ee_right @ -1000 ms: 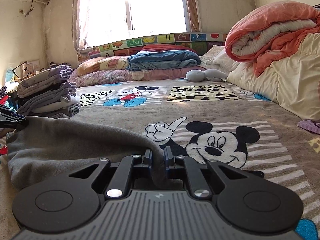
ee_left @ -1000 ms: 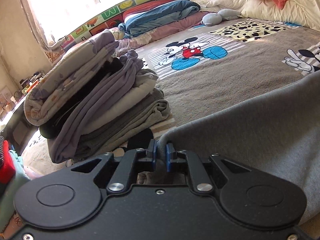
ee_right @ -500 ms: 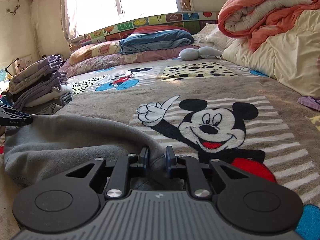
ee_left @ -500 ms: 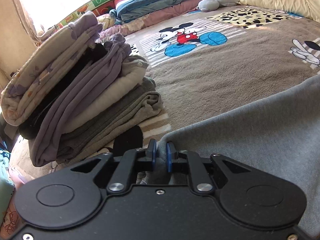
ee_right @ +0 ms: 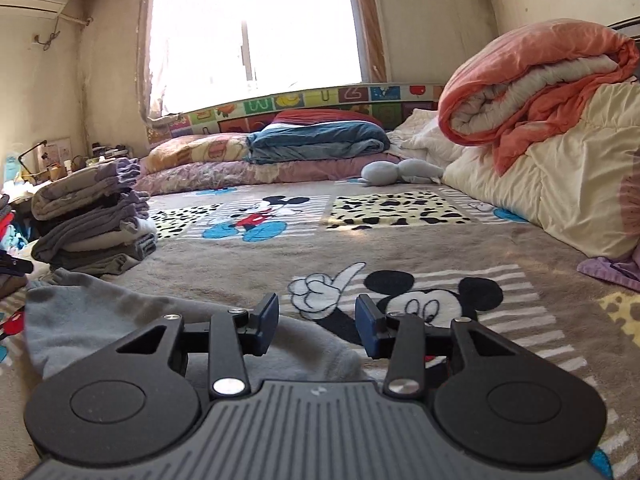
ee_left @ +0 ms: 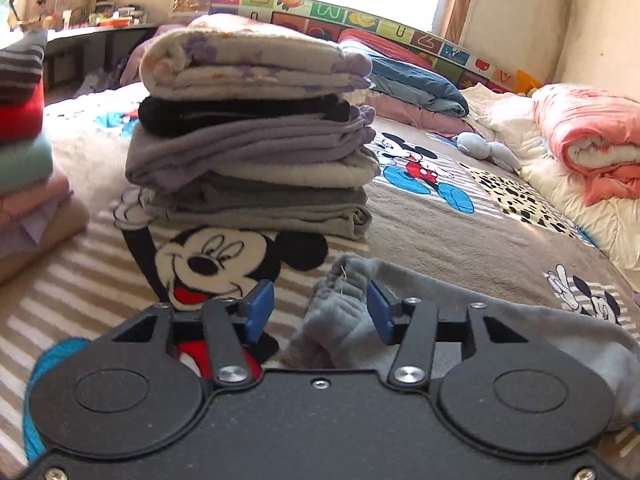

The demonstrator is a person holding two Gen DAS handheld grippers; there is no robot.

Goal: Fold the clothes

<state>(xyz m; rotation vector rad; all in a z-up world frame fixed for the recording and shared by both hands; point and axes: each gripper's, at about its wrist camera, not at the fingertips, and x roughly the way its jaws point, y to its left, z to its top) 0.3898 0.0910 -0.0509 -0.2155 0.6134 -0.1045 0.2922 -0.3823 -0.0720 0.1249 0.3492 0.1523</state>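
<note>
Both my tools are spread open: the left tool [ee_left: 320, 306] straddles a bunched corner of the grey garment [ee_left: 500, 320], and the right tool [ee_right: 317, 322] sits over its edge on the Mickey blanket [ee_right: 360, 252]. Beyond, I see the folded stack [ee_left: 252, 136].

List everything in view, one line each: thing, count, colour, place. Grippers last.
Grey fleece garment: one, grey, crumpled on the blanket under both grippers.
Stack of folded clothes: one, floral, black, purple, cream and grey layers, ahead of the left gripper.
Second clothes pile: one, red, green and pink, far left edge.
Mickey Mouse blanket: one, brown, covers the bed.
Rolled orange quilt: one, on cream bedding, right.
Folded blue quilt: one, by the window.
Grey plush toy: one, beside the blue quilt.
Left gripper: open.
Right gripper: open.
</note>
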